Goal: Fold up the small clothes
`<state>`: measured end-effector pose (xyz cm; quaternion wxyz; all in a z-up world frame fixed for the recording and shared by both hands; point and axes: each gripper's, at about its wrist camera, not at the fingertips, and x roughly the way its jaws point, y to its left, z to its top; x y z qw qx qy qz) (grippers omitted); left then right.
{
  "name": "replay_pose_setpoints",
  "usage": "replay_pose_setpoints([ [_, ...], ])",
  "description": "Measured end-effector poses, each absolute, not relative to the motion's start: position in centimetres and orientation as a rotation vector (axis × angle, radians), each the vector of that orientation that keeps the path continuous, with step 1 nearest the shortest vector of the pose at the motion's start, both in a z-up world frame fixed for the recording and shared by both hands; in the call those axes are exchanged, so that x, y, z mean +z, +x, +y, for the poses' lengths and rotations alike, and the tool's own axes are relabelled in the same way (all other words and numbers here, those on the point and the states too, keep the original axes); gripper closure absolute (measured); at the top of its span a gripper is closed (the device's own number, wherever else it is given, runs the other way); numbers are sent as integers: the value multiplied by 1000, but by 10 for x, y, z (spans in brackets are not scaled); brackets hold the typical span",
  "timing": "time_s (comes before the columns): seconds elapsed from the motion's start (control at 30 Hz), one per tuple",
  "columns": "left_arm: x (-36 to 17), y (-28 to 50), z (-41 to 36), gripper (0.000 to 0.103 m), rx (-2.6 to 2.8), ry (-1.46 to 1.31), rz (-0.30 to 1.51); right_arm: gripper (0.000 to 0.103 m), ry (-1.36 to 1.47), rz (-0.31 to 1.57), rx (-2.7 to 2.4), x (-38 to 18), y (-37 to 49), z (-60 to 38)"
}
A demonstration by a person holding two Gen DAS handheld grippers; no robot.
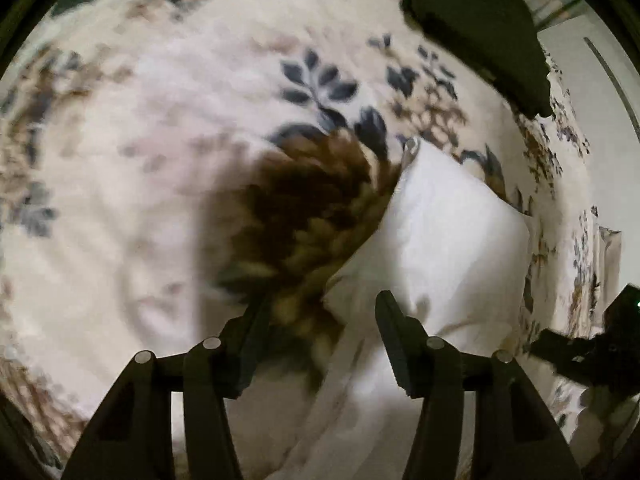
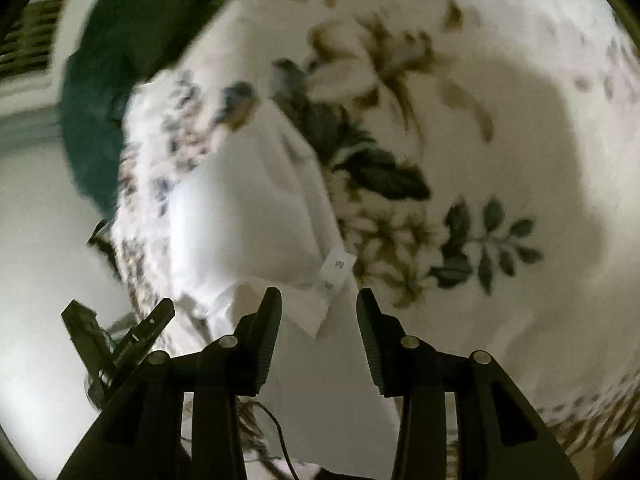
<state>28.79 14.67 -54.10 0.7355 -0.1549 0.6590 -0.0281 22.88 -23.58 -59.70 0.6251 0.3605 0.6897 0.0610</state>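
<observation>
Lower centre, both views | white garment (image 2: 248, 216) on floral bedspread (image 1: 120, 160) | left gripper (image 1: 320, 340), right gripper (image 2: 318, 332) jaws released, empty | we pinch hem corners squarely, avoid bedspread.

White garment (image 1: 448, 232), floral cream bedspread (image 1: 140, 140)

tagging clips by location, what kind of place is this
Most likely a bedroom, with the work done on a bed. A floral bedspread covers the whole surface, a white garment lies on it, and a dark green pillow or cushion sits at the far edge.
</observation>
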Motion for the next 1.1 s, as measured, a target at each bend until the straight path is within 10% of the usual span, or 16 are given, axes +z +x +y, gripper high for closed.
replay_pose_setpoints([
  [0.5,-540,260,161,51,41,-384,1470,56,1590,1521,-36,-681,176,-233],
  [0.57,-534,256,164,51,50,-383,1460,56,1571,1536,-26,-685,183,-224],
  [0.63,-528,253,166,51,48,-390,1448,87,1485,1559,-37,-680,191,-217],
  [1.1,-498,272,133,51,34,-277,1357,86,1008,1608,-31,-619,214,-211],
])
